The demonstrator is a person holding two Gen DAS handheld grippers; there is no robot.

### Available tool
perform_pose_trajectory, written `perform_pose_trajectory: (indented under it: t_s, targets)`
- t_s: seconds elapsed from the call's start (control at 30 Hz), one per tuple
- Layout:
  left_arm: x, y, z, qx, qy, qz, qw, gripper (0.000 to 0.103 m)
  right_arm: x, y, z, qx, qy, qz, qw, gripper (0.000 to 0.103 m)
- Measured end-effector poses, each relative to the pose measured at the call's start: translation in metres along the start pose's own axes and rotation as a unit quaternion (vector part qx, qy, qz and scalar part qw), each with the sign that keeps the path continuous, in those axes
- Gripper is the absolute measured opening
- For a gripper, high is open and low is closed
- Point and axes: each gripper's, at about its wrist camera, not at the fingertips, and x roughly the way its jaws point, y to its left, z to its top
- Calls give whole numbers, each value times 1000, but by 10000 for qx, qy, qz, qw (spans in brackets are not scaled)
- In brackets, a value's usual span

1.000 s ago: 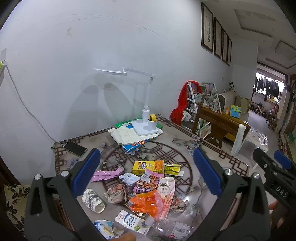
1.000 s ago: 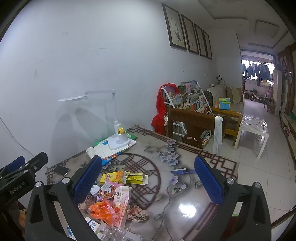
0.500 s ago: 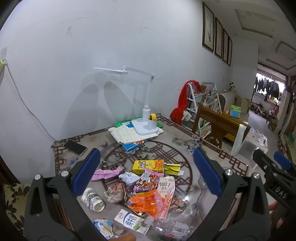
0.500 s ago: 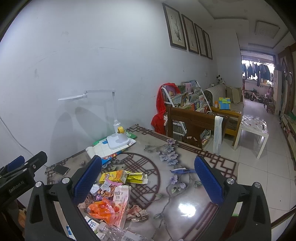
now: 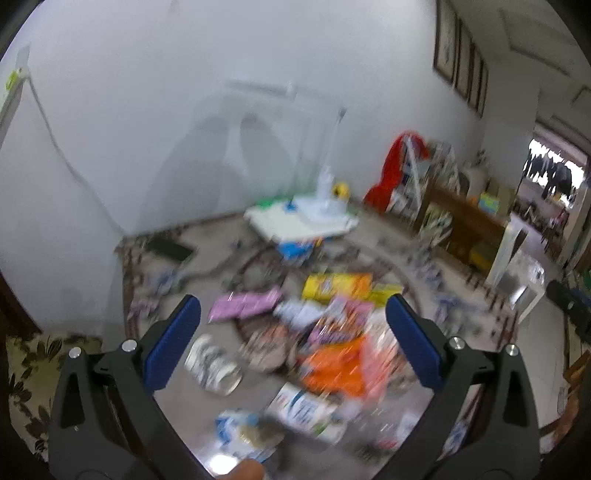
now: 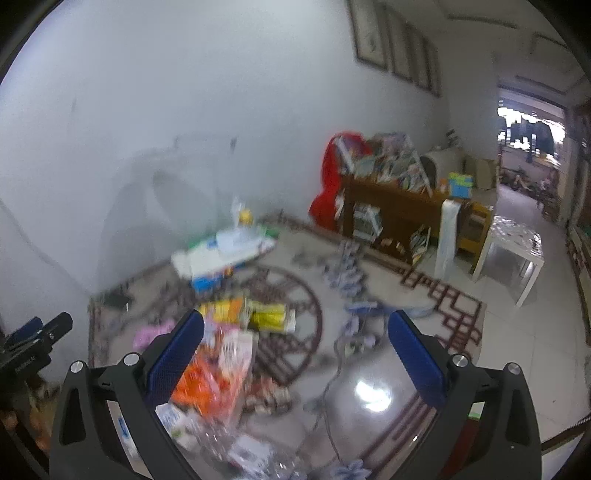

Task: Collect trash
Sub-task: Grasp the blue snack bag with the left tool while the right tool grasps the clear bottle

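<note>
Trash pile: is being left heaped at the centre of the table, nothing yet lifted.
Left gripper: is being held above the pile, fingers wide apart, empty, likely for a first pick.
Right gripper: is being held over the table's right side, fingers apart, empty.

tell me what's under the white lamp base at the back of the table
The lamp base rests on a white sheet stack, with a blue book poking out beneath. Blur and the stack hide anything deeper.

A home — framed pictures, bookshelf, patterned table.
</note>
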Motion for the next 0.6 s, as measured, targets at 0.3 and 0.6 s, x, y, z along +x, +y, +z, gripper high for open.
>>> perform_pose_trajectory:
  t_s: [0.3, 0.6]
  targets:
    - [55, 30, -86, 247, 1517, 34, 9881, 98, 41, 19, -35, -604, 838, 339, 9941, 96]
    - [121, 69, -164, -520, 2995, 129, 9526, 59, 90, 24, -74, -823, 2013, 768, 9730, 96]
